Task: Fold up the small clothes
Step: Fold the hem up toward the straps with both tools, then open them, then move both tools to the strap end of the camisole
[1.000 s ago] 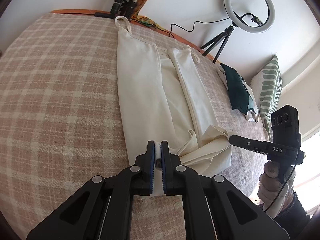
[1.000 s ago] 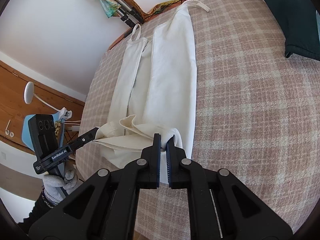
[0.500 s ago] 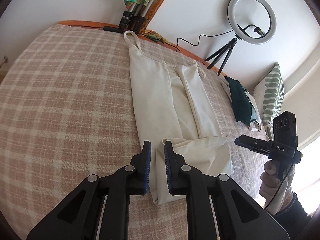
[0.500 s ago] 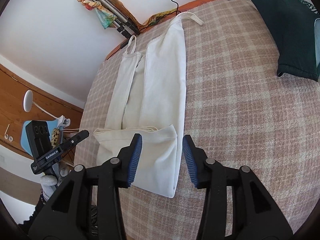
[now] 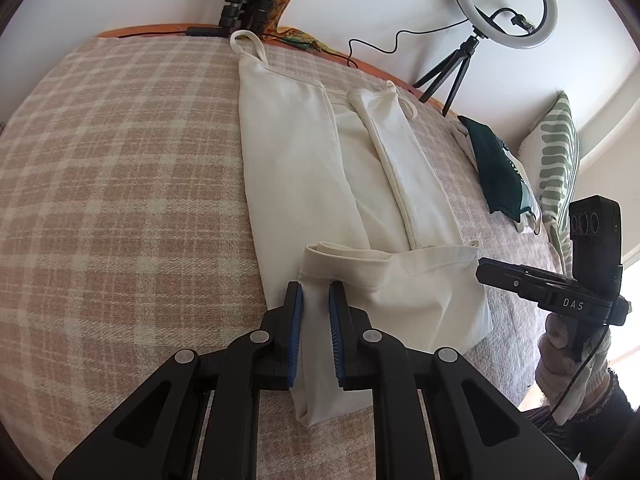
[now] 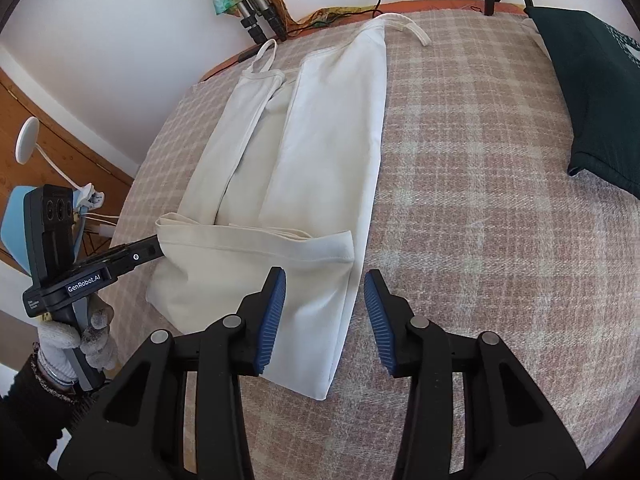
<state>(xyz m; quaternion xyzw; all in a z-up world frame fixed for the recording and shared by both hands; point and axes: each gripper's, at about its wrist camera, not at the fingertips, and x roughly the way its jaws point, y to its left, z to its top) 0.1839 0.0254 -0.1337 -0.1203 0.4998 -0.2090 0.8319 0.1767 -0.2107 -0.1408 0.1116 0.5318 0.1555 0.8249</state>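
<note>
Left wrist view: my left claw (image 5: 316, 296) hangs with its jaws parted a little over the near left edge of the cream top (image 5: 340, 184), gripping nothing. The top lies lengthwise on the checked blanket (image 5: 120, 160), straps at the far end, near hem folded up. My right claw (image 6: 325, 284) gapes wide above the near right corner, also empty.

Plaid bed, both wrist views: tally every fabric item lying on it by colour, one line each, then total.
Cream garment: 1
Dark green garment: 1
Green-and-white striped pillow: 1
Total: 3
</note>
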